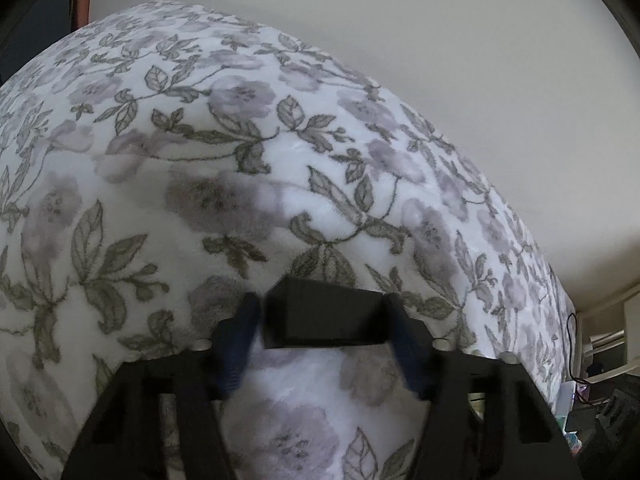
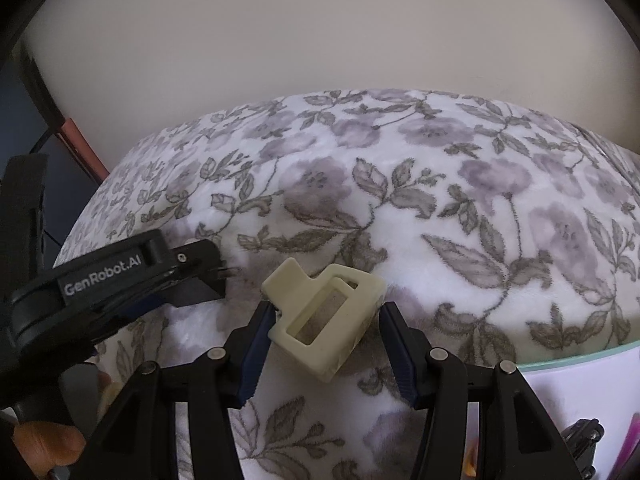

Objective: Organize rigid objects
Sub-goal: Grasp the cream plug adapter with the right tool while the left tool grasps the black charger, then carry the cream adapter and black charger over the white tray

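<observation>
While its blue-padded fingers [image 1: 236, 344] press on both ends of a black, angular plastic block [image 1: 320, 318], the left gripper [image 1: 322, 344] holds that block just above a plush white blanket printed with grey-purple flowers and green-grey leaves [image 1: 168, 168]; the left pad is blurred. On the other side, the right gripper [image 2: 326, 344] has its jaws set around a cream-coloured plastic bracket with a rectangular window [image 2: 326, 314]. Its left pad [image 2: 258, 344] touches the bracket's near corner, but the right pad stands slightly clear of it, so whether the grip is firm cannot be told. The bracket lies tilted on the same floral blanket. Seen from the right wrist, the left gripper's black body reaches in from the left edge, with fingertips of the person's hand [image 2: 44, 440] beneath it. Beyond the blanket rises a plain pale wall [image 2: 320, 32].
</observation>
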Demonstrator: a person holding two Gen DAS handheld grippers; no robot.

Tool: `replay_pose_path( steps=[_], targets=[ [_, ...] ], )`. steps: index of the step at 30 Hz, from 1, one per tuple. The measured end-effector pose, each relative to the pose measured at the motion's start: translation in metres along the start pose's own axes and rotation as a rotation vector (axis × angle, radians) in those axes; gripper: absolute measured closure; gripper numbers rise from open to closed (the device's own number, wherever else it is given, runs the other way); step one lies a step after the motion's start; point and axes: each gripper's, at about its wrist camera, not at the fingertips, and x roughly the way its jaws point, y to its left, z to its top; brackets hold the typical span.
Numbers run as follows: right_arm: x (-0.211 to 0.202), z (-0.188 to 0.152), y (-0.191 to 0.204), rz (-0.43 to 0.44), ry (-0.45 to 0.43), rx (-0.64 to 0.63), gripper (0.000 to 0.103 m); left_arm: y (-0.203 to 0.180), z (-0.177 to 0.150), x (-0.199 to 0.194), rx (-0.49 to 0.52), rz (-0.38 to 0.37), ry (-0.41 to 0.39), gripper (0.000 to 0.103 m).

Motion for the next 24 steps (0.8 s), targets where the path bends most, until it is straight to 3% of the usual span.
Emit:
replay_pose_path(
  steps=[13,24],
  targets=[
    [-0.01,-0.005,-0.003,-0.003,0.021,0.012,0.046,0.01,-0.006,-0.021,-0.042,0.012,0.012,0.042],
    [-0.067,-0.006,-0.001,-0.009,-0.014,0.041,0.046,-0.003,-0.025,-0.072,-0.015,-0.007,-0.023,0.042]
  ],
)
